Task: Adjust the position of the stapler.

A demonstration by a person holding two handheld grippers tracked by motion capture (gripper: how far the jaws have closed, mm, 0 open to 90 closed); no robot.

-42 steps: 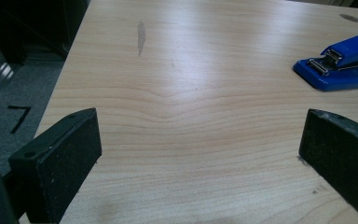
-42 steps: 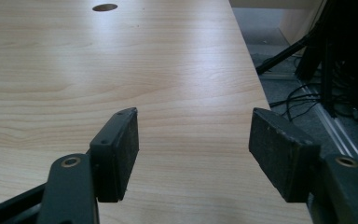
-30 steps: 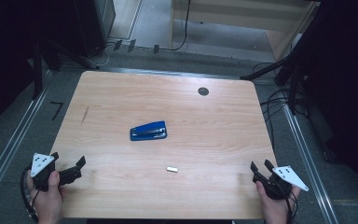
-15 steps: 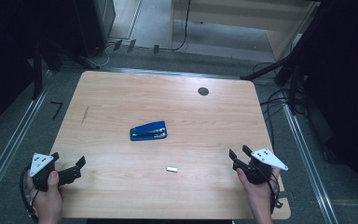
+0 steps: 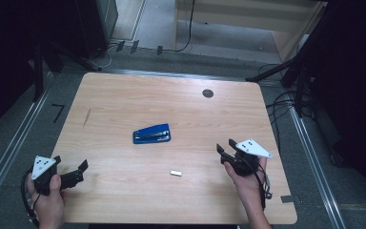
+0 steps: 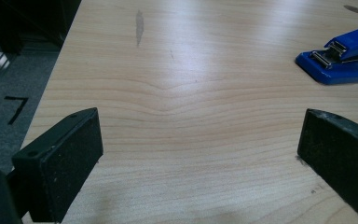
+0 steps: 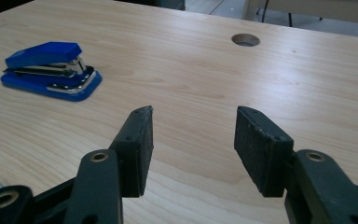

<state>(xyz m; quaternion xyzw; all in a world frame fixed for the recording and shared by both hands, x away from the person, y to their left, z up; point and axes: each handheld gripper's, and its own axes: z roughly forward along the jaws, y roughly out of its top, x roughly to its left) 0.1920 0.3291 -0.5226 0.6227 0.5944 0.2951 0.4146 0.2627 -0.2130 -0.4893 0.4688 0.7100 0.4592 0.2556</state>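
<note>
A blue stapler (image 5: 151, 134) lies near the middle of the wooden table (image 5: 124, 95). A small silvery strip (image 5: 175, 173) lies nearer the front edge. My left gripper (image 5: 70, 163) rests at the front left corner, its jaws wide open on bare wood; the stapler (image 6: 342, 60) shows far off to its upper right. My right gripper (image 5: 225, 146) hovers at the front right, pointing toward the stapler (image 7: 49, 70). Its jaws stand open and have just been closing a little, with nothing between them (image 7: 193, 140).
A round cable hole (image 5: 208, 93) sits in the table's far right part, also ahead of the right gripper as a hole (image 7: 245, 40). A dark streak (image 5: 86, 118) marks the left side. Metal rails and cables (image 5: 286, 102) run along the floor beside the table.
The right hand has moved its gripper from the front right corner inward and forward over the table, rising slightly. The left gripper, the stapler and the silvery strip have stayed put.
</note>
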